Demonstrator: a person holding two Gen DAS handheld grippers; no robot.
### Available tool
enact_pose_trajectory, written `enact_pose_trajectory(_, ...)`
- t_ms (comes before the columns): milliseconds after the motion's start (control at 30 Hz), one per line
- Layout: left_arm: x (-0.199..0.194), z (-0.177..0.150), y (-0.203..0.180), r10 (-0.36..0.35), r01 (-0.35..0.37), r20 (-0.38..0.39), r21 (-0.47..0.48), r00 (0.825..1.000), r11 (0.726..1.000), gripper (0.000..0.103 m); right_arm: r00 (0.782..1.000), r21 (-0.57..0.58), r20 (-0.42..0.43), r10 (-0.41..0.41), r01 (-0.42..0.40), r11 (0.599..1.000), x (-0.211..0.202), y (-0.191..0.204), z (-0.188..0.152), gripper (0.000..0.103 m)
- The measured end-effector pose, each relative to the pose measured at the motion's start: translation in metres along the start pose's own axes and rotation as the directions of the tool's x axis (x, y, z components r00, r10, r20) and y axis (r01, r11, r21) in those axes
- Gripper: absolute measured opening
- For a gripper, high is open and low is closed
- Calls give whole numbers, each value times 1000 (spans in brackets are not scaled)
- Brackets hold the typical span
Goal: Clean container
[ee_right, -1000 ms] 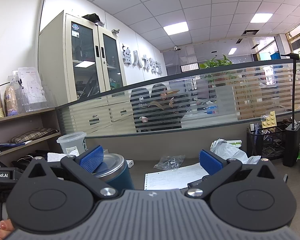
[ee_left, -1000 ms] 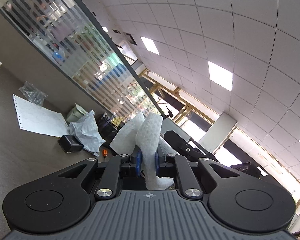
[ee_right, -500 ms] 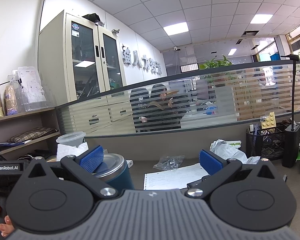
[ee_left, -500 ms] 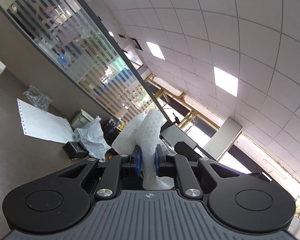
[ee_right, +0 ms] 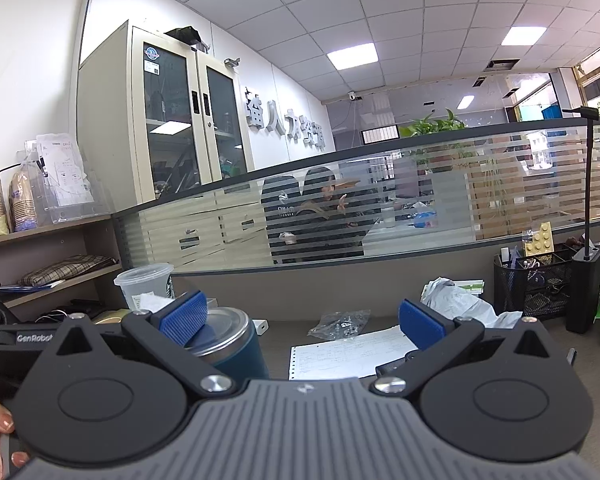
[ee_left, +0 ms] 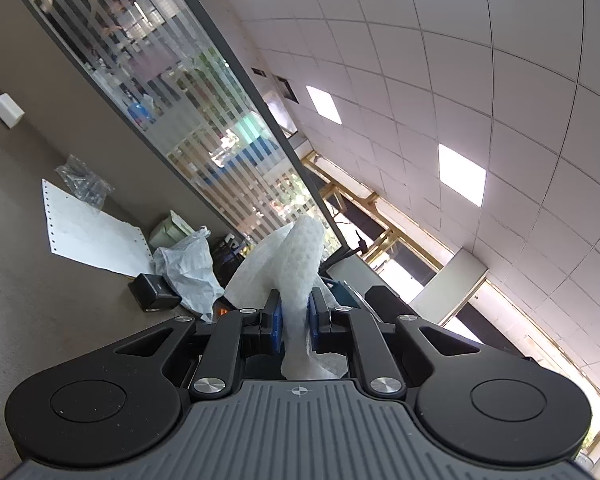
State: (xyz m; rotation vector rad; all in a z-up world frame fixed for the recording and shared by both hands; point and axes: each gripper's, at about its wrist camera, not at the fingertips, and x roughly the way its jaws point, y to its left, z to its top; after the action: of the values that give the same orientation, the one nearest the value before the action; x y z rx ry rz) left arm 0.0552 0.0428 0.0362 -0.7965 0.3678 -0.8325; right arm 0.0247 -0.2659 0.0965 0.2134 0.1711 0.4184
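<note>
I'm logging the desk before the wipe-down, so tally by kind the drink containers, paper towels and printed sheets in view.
Drink containers: 2, the teal tumbler and the clear plastic cup.
Paper towels: 1, the white paper towel pinched in the left tool.
Printed sheets: 1, the perforated sheet.
Total: 4

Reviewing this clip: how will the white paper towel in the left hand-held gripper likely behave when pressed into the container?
Probably floppy: the paper towel bunches and folds above the shut left hand-held gripper. Likely very light, since a narrow pinch holds it upright. Its dimpled texture suggests grip rather than slip.
</note>
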Motion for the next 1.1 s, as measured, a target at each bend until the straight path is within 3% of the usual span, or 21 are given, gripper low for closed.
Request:
enact_pose_trajectory(233, -7, -6, -13, -10, 10, -23, 33, 1000, 999, 16, 1000, 11, 3, 9, -9, 1000, 0, -3, -1, 103)
enact_pose_trajectory(667, 8, 5, 3, -43, 43, 6, -28, 999, 999, 16, 1000, -3, 6, -3, 3, 1000, 0, 0, 0, 103)
enact_pose_trajectory(1100, 19, 3, 10, -29, 31, 26, -63, 999, 998, 17, 1000, 1, 8, -2, 2, 1000, 0, -2, 0, 103)
